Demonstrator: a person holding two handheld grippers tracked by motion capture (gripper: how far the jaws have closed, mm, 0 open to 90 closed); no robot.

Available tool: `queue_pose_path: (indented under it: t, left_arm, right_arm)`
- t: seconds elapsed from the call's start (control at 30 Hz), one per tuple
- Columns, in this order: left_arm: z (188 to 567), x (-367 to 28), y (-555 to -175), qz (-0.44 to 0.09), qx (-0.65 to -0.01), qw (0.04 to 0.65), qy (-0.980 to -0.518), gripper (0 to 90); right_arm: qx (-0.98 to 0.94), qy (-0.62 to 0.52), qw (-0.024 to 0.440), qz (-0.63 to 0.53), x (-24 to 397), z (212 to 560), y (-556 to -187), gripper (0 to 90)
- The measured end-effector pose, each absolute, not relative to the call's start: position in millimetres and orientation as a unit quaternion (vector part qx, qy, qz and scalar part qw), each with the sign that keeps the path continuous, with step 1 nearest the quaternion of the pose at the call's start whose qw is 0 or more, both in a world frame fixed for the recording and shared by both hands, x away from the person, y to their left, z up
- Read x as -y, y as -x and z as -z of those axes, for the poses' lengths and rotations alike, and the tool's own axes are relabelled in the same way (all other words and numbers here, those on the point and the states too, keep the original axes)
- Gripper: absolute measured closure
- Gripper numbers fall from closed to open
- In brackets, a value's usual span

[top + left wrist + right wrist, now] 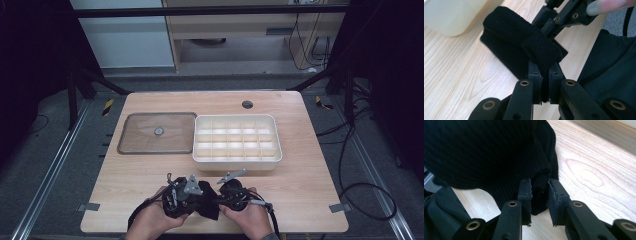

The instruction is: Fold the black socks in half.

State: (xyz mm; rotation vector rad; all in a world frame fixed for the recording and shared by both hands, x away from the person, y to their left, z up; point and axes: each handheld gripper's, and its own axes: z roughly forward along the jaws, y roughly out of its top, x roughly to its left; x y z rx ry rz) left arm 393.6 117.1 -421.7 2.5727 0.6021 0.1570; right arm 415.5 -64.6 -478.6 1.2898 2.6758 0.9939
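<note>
A folded black cloth (209, 206) lies at the table's near edge, between my two hands. In the left gripper view, the left gripper (545, 72) is shut on a rolled end of the cloth (519, 35), which stretches away over the wood. The other gripper (554, 21) holds its far end. In the right gripper view, the right gripper (539, 187) has a thick fold of the cloth (486, 152) pinched between its pads. From above, the left gripper (192, 197) and the right gripper (222, 197) point toward each other.
A white box (272, 120) divided into several compartments stands just beyond the hands, right of centre. Left of it lies a flat clear lid (135, 135) with a small knob. A round cable hole (247, 104) sits near the table's far edge.
</note>
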Motion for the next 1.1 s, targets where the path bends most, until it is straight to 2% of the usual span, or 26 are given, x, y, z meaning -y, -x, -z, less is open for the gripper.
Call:
queue_pose_path:
  t: [0.2, 0.4, 1.1]
  left_arm:
    - [426.5, -103.0, -391.2, -0.051, -0.208, 0.234, -0.948, 84.3]
    - [430.1, -96.1, -392.2, -0.050, -0.208, 0.225, -0.951, 84.3]
    - [445.8, -76.8, -398.3, -0.032, -0.220, 0.224, -0.949, 83.8]
  right_arm:
    - [-0.853, -0.408, 0.012, -0.326, 71.4, 477.2, -412.4, 56.8]
    - [-0.845, -0.415, 0.017, -0.337, 90.8, 473.0, -405.8, 49.3]
    - [-0.828, -0.452, 0.039, -0.330, 132.4, 474.0, -405.4, 48.2]
